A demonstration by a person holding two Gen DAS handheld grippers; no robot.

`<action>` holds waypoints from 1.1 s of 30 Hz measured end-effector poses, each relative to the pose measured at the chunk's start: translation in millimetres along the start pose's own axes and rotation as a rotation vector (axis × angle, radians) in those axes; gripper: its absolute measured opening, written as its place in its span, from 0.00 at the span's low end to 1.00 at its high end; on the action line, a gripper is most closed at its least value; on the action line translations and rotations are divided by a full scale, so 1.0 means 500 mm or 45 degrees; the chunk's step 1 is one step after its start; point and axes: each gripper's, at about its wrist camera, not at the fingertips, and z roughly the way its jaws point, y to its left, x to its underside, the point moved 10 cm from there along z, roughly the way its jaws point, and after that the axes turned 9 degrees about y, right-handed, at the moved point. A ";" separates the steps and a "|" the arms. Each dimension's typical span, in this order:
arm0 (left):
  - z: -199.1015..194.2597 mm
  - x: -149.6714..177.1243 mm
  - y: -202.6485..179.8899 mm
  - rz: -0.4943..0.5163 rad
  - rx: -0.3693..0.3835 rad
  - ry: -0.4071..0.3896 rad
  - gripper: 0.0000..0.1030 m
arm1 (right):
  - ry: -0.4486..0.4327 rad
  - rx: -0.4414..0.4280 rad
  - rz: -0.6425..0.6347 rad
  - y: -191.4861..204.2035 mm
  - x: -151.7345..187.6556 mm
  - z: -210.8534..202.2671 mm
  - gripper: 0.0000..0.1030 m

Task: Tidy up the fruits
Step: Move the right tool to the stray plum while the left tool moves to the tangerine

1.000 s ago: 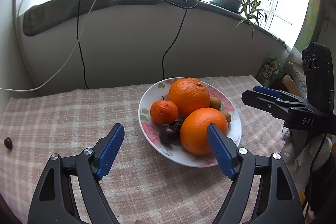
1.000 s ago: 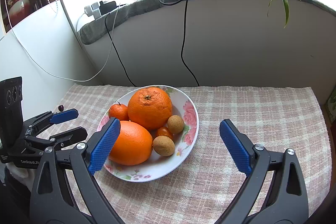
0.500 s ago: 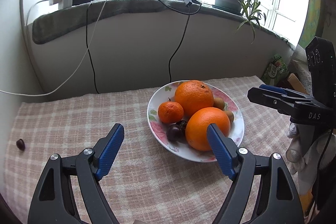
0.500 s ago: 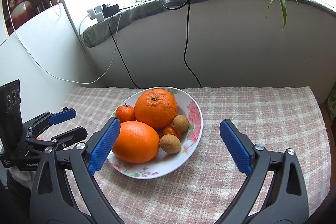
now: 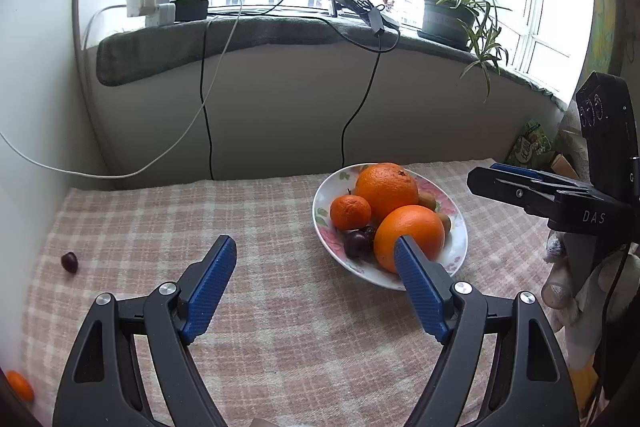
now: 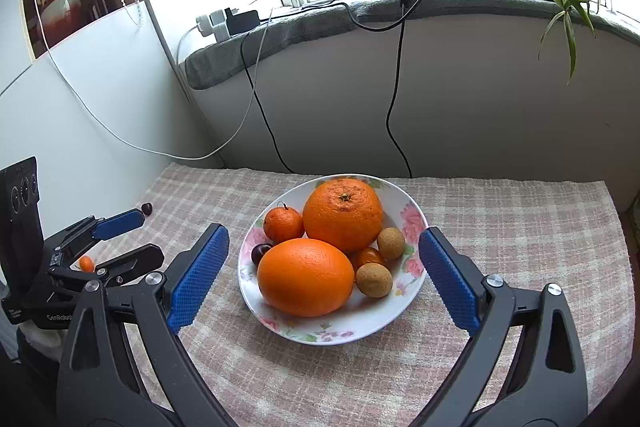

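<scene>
A bench covered with a pink checked cloth (image 5: pixel 280 347) sits below a window sill. On it stands a flowered plate (image 6: pixel 412 223) already holding most of the fruit: two large oranges, a small mandarin, a dark plum, a tiny orange fruit and two small brown round fruits.

Two pieces of fruit lie loose on the cloth, both well apart from the plate and off to its left. One is a dark plum (image 5: pixel 69 261) near the left edge of the bench. The other is a small orange fruit (image 5: pixel 20 385), closer to the person at the near left corner, only partly in view in the left camera.

The left tool (image 5: pixel 312 291) has its blue fingers spread wide and grips nothing. It points toward the bare cloth just left of the plate. The loose plum lies well to its left and a little farther away; the small orange fruit lies to its left and nearer in.

The right tool (image 6: pixel 324 275) is also spread wide and empty, with the plate sitting between the lines of its fingers, a little ahead of them.

The left tool is clearly the nearer of the two to both loose fruits. Judging from this, the coming move is a swing of the left tool leftward to collect one of them. Both are small and round, so they have no long axis to line up with.
</scene>
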 end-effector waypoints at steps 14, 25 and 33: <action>-0.064 0.034 0.098 -0.115 -0.087 -0.042 0.79 | 0.018 -0.088 -0.129 0.126 -0.017 0.030 0.95; -0.112 0.099 0.216 -0.266 -0.165 -0.063 0.79 | 0.067 -0.196 -0.226 0.255 -0.035 0.095 0.95; -0.169 0.170 0.302 -0.412 -0.269 -0.097 0.79 | 0.113 -0.279 -0.327 0.354 -0.038 0.161 0.95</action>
